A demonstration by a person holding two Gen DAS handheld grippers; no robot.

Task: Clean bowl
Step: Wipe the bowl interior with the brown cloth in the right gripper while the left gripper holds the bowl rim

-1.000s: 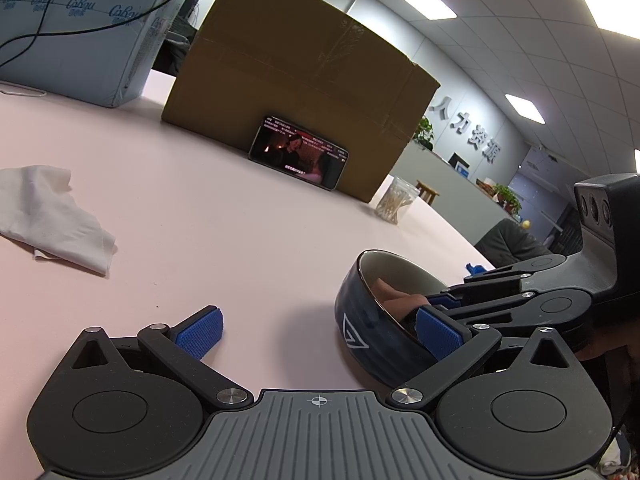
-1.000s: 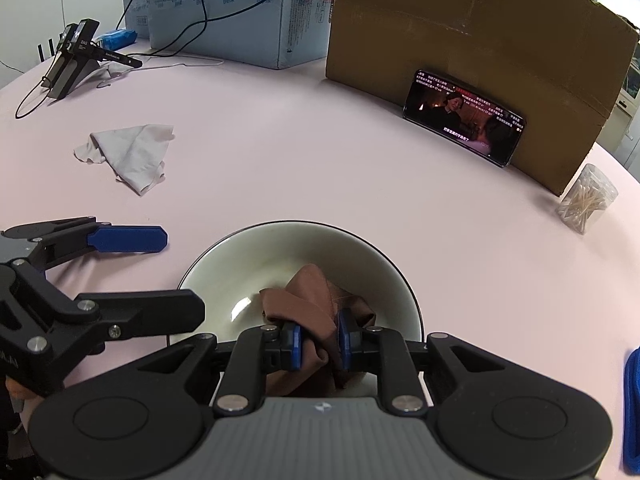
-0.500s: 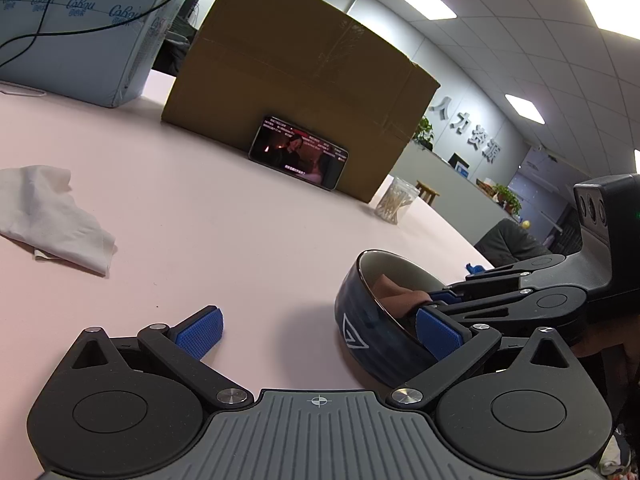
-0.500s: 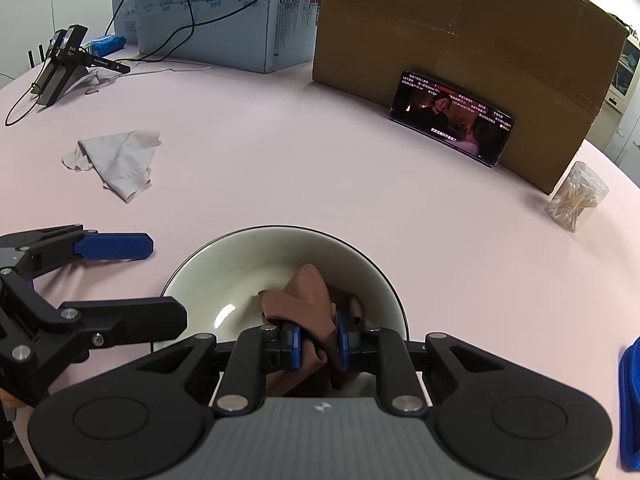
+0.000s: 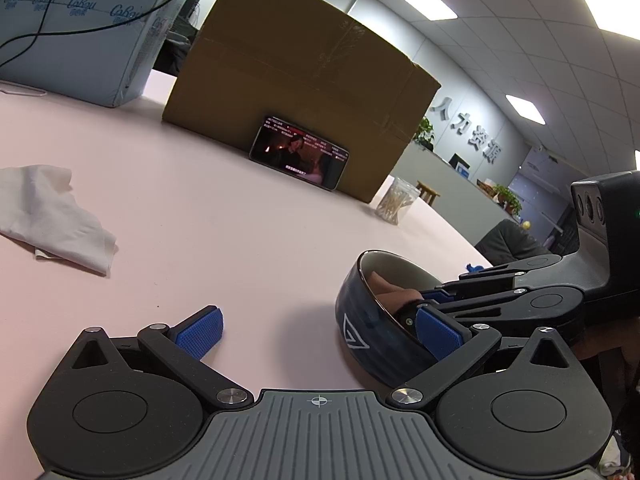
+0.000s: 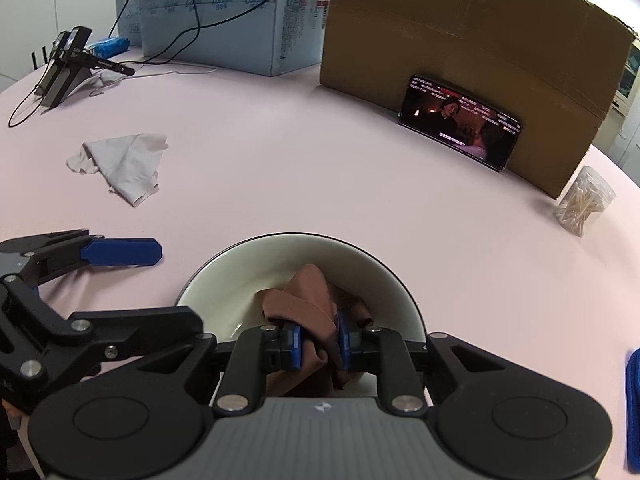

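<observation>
Your right gripper (image 6: 319, 343) pinches the brown cloth (image 6: 310, 300) between its blue pads, inside the bowl (image 6: 240, 280), which sits on the pink tabletop (image 6: 300, 184) near its front edge. The bowl is cream inside and dark blue outside, with a white triangle mark on its wall, seen in the left wrist view (image 5: 360, 320). Your left gripper (image 5: 320, 330) stands wide open: one blue pad rests over bare tabletop, the other lies at the bowl's near wall; whether it touches the wall cannot be told. Nothing is held between them.

Around the bowl: a crumpled white cloth (image 6: 122, 166) lies well apart toward the left edge. A cardboard box (image 6: 472, 56) stands toward the far edge, with a phone (image 6: 460, 122) leaning against its front face, screen lit. A clear jar of cotton swabs (image 6: 584, 202) stands just beside the box's right corner. A pale blue carton (image 6: 224, 12) with a black cable (image 6: 192, 16) draped over it stands to the left of the box. A black stand (image 6: 64, 66) sits at the far left edge. A blue object (image 6: 632, 400) shows at the right edge, cut off.
</observation>
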